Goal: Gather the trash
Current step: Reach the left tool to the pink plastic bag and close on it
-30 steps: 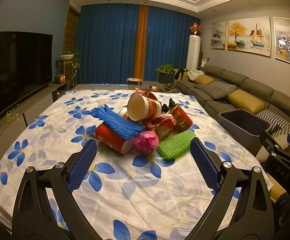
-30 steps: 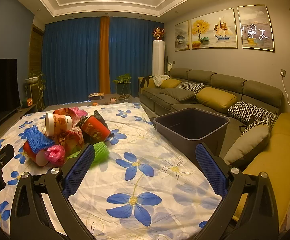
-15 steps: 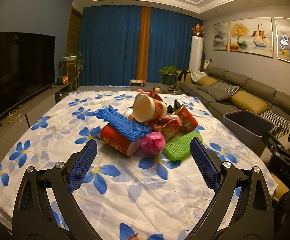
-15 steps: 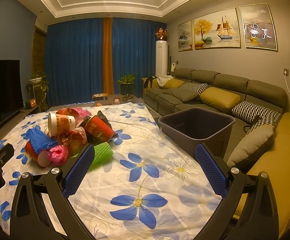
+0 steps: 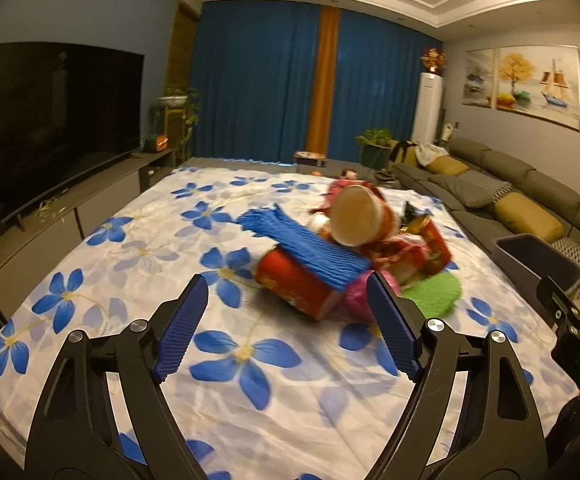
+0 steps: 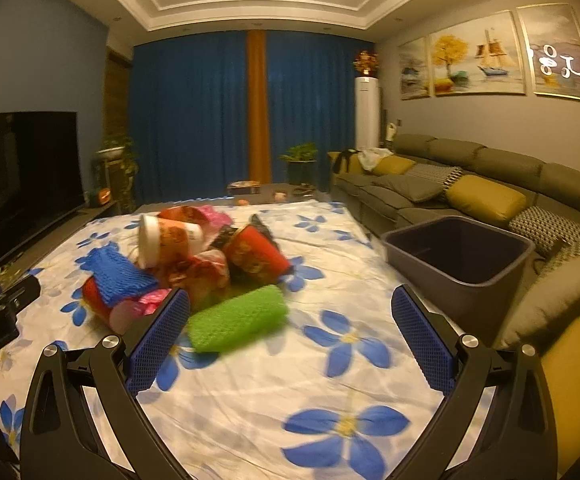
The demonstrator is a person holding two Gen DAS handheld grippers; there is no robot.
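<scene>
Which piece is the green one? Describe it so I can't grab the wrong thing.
Find the flowered cloth and the trash pile on it. At the pile's near edge, on the side toward the grey bin, lies the green foam net: the only green piece, a ribbed tube lying flat beside red cups.

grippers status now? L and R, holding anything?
Left gripper: jaws closing, nothing between them yet, short of the trash pile.
Right gripper: open, empty.

The left gripper points slightly downward, its jaws closing with nothing between them. The right gripper points slightly downward too, jaws spread wide and empty.
</scene>
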